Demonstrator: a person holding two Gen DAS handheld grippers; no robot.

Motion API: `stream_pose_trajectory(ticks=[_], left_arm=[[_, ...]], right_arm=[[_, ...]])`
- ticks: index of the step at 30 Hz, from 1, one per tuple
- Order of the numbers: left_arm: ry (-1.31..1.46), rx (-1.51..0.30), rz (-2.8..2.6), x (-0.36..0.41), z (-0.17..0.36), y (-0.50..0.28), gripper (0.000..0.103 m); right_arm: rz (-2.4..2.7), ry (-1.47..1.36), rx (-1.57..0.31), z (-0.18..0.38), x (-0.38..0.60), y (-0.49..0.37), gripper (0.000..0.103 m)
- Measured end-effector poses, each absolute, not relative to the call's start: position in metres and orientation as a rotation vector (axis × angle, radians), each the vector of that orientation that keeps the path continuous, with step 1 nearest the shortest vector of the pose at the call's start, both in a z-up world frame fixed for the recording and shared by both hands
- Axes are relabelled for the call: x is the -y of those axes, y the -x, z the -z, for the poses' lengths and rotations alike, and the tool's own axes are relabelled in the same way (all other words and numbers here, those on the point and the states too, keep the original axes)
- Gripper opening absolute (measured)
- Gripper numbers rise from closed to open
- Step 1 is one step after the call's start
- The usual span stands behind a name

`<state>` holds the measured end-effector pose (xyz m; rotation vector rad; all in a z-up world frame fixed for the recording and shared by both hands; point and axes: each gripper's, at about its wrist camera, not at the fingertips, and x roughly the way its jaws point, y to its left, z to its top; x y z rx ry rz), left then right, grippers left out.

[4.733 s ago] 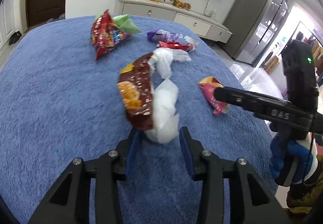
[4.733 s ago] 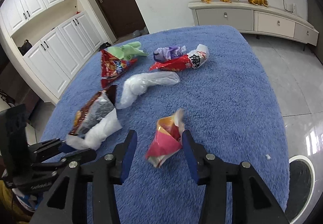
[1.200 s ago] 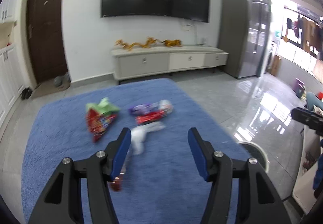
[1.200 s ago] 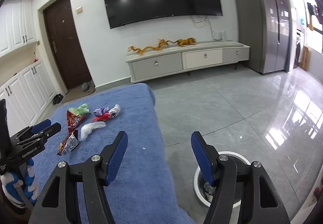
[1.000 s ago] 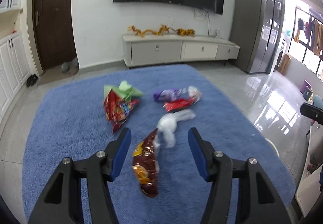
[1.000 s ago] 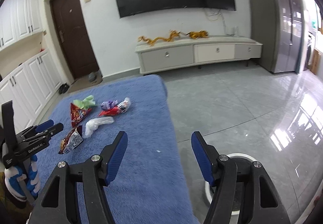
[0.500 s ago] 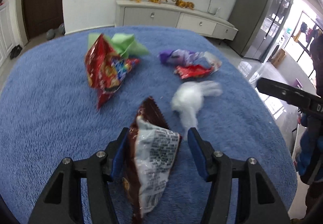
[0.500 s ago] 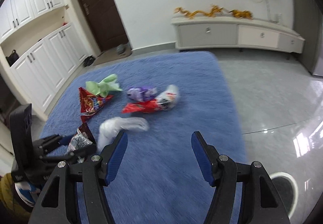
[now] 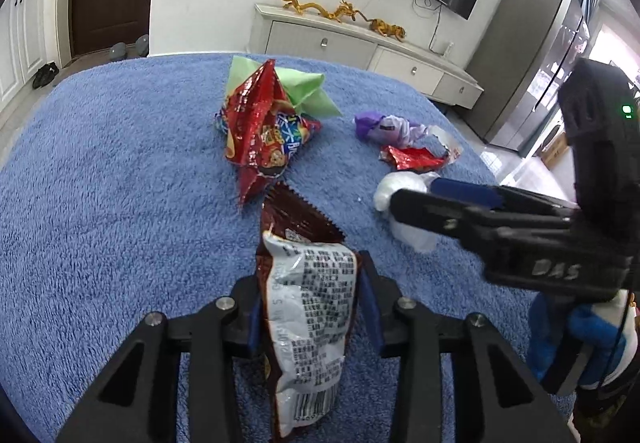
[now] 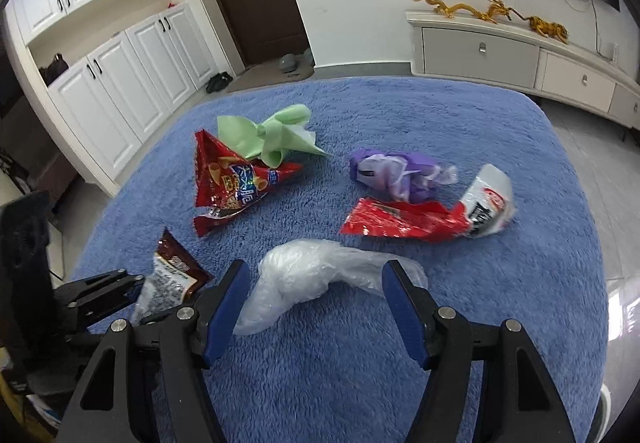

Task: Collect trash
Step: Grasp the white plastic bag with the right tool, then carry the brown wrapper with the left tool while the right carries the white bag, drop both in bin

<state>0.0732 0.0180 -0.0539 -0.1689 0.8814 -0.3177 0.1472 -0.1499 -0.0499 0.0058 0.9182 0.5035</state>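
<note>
As both claws return low over the blue rug, two pickups begin.
Left claw (image 9: 308,307) now grips the brown foil snack bag (image 9: 306,307); right claw (image 10: 316,307), wide, straddles the crumpled clear plastic bag (image 10: 312,279) at 12 o'clock.

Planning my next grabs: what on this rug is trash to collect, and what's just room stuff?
Trash: brown snack bag, clear plastic bag, red chip bag, green paper, purple wrapper, red-white wrapper.
Not trash: blue rug, dragon ornaments, TV cabinet, shoes.
</note>
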Motion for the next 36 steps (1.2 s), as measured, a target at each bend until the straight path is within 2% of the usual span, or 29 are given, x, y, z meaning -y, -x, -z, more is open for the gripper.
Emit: stream_pose_trajectory(ticks=[1,3,4,5,6,8,16,22,36], left_arm=[[0.167,-0.881,0.317,-0.019,0.054,-0.075,0.037],[0.164,-0.879,0.314,-0.021,0.052,-0.073,0.037],[0.164,-0.878,0.313,-0.021,0.052,-0.073,0.036],[0.164,-0.877,0.311,-0.021,0.051,-0.073,0.035],[0.165,-0.876,0.309,-0.021,0.051,-0.073,0.035],[0.159,-0.865,0.302,-0.021,0.05,-0.07,0.033],[0.141,-0.827,0.304,-0.026,0.034,-0.037,0.029],[0.098,-0.76,0.313,-0.019,0.001,-0.001,0.027],[-0.054,-0.66,0.447,0.08,-0.066,0.052,0.027]], right_arm=[[-0.495,0.0,-0.925,0.054,0.148,-0.149,0.066],[-0.479,0.003,-0.934,0.06,0.148,-0.153,0.058],[-0.474,-0.001,-0.926,0.061,0.149,-0.154,0.051],[-0.47,-0.003,-0.922,0.061,0.151,-0.154,0.039],[-0.472,-0.014,-0.922,0.06,0.152,-0.154,0.034],[-0.475,-0.026,-0.924,0.059,0.155,-0.151,0.031],[-0.505,-0.045,-0.873,0.034,0.172,-0.102,0.029],[-0.5,-0.103,-0.808,0.003,0.199,-0.054,0.029],[-0.3,-0.238,-0.596,-0.053,0.318,0.054,0.029]])
